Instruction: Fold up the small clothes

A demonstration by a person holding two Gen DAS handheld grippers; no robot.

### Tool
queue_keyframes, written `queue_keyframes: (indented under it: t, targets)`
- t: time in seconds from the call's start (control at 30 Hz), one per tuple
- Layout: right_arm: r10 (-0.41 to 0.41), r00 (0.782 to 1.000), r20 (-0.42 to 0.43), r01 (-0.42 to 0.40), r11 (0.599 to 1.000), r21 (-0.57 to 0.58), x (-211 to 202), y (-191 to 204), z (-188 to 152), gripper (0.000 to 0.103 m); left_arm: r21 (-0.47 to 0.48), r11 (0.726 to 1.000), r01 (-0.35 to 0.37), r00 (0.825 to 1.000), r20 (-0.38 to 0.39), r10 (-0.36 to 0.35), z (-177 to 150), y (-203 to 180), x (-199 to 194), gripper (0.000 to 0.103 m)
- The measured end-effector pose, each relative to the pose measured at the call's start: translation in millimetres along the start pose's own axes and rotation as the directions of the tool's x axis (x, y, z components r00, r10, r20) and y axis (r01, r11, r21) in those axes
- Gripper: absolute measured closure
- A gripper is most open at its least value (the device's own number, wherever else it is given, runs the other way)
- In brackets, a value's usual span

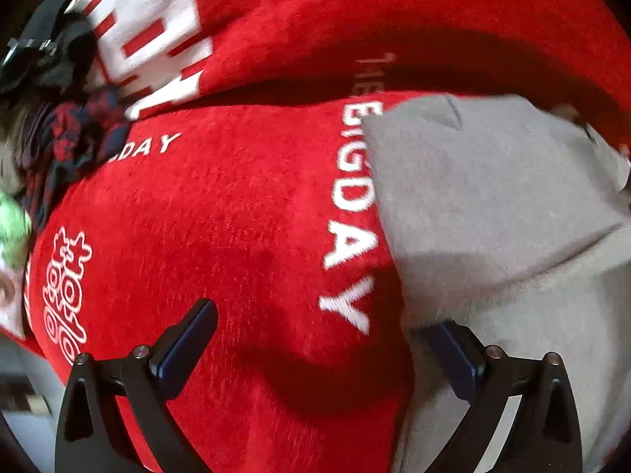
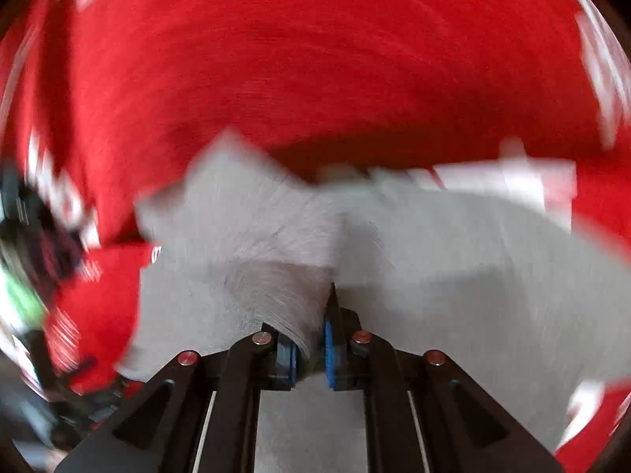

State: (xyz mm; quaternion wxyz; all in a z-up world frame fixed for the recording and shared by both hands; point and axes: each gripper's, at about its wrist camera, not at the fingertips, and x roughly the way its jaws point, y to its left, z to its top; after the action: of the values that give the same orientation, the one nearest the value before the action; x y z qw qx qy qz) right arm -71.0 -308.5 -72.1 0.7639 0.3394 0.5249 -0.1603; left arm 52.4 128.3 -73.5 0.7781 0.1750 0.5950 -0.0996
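Note:
A small grey garment (image 1: pixel 493 197) lies on a red plush blanket (image 1: pixel 236 205) printed with white letters. My left gripper (image 1: pixel 319 327) points steeply down at the garment's left edge and stands wide open. Its left finger (image 1: pixel 197 327) is over bare blanket, and its right finger (image 1: pixel 453 351) is at the grey cloth's edge. In the blurred right wrist view, my right gripper (image 2: pixel 311 339) is shut on a bunched fold of the grey garment (image 2: pixel 434 256), which rises between its blue pads. The red blanket (image 2: pixel 315 59) fills the space beyond it.
A crumpled dark red-and-navy checked cloth (image 1: pixel 67 146) lies at the blanket's left edge, with a black item (image 1: pixel 51 39) behind it and something green (image 1: pixel 12 220) in front. A dark heap (image 2: pixel 35 236) shows at the left of the right wrist view.

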Motion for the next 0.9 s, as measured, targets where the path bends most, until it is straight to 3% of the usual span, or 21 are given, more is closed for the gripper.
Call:
queue_keyframes:
  t: [0.07,0.1,0.13,0.23,0.4,0.57,0.6,0.67,0.7,0.77,0.8,0.83,0.87,0.9]
  targets:
    - [0.048,0.998,-0.027,-0.045,0.992,0.117,3,-27,-8,0.078,0.034,0.999,0.039,0.999,-0.014,-0.038,-5,0,-6,0.001]
    - [0.066,0.997,-0.033,-0.059,0.984,0.166,4,-40,-13,0.061,0.043,0.996,0.075,0.997,-0.024,-0.074,-8,3,-11,0.001]
    - [0.105,0.994,-0.028,-0.096,0.97,0.222,2,-54,-18,0.052,0.041,0.994,0.104,0.994,-0.029,-0.103,-9,5,-17,0.001]
    - [0.152,0.988,-0.007,-0.144,0.947,0.287,-7,-69,-27,0.047,-0.012,0.982,0.186,0.982,-0.031,-0.187,4,17,-28,0.001]
    - [0.164,0.986,0.008,-0.156,0.915,0.373,-16,-88,-26,0.046,-0.149,0.943,0.299,0.95,-0.049,-0.309,68,24,3,0.001]
    - [0.17,0.985,0.008,-0.157,0.891,0.425,-24,-108,-19,0.046,-0.128,0.952,0.277,0.953,-0.091,-0.29,117,-2,46,0.002]
    - [0.175,0.985,0.009,-0.161,0.886,0.435,-25,-110,-19,0.046,-0.127,0.955,0.268,0.953,-0.108,-0.282,122,-6,53,0.006]
    - [0.182,0.983,0.013,-0.168,0.875,0.455,-25,-115,-17,0.046,-0.137,0.953,0.27,0.947,-0.141,-0.289,127,-11,63,0.035]
    - [0.184,0.983,0.017,-0.171,0.868,0.466,-26,-119,-17,0.046,-0.15,0.944,0.293,0.937,-0.15,-0.315,128,-12,66,0.041]
    - [0.186,0.982,0.029,-0.175,0.849,0.499,-25,-126,-13,0.046,-0.17,0.923,0.345,0.919,-0.139,-0.369,130,-13,66,0.063]
    - [0.183,0.983,0.032,-0.174,0.842,0.51,-25,-127,-12,0.046,-0.156,0.93,0.334,0.926,-0.128,-0.354,131,-16,63,0.067]
    - [0.18,0.983,0.038,-0.172,0.832,0.527,-25,-128,-11,0.046,-0.139,0.935,0.326,0.932,-0.118,-0.343,131,-18,60,0.083]
    - [0.17,0.984,0.044,-0.167,0.823,0.543,-24,-129,-8,0.046,-0.131,0.939,0.317,0.937,-0.108,-0.332,132,-19,57,0.089]
    - [0.155,0.987,0.042,-0.152,0.821,0.55,-24,-129,-6,0.066,-0.139,0.938,0.317,0.938,-0.099,-0.332,133,-17,55,0.089]
